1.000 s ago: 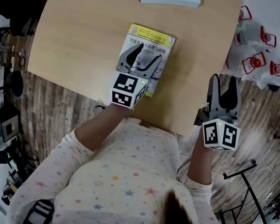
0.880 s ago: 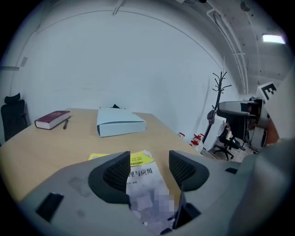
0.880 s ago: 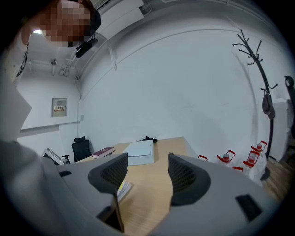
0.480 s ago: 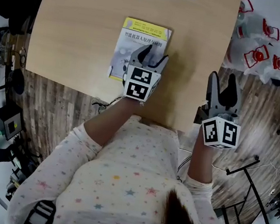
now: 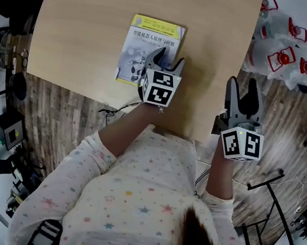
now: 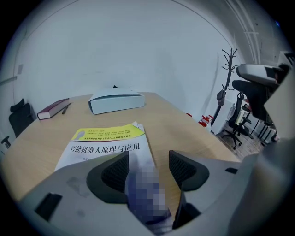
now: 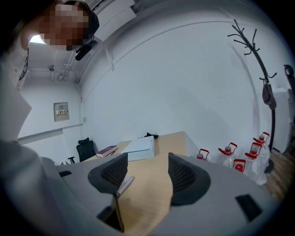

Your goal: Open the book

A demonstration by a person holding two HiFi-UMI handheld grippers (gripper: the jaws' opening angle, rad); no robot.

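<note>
Currently straddling the right edge of the closed book on the surface with the left gripper, fingers spread; holding the right gripper beside the surface, fingers apart, gripping nothing.

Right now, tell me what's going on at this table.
A person holds a two-jaw gripper in each hand. The left gripper is at the right edge of a yellow-and-white book lying on the wooden table. Its jaws are apart, with that edge running between them. The book is closed, so opening it has not begun. The right gripper is off the table's right side, open, with nothing between its jaws.
</note>
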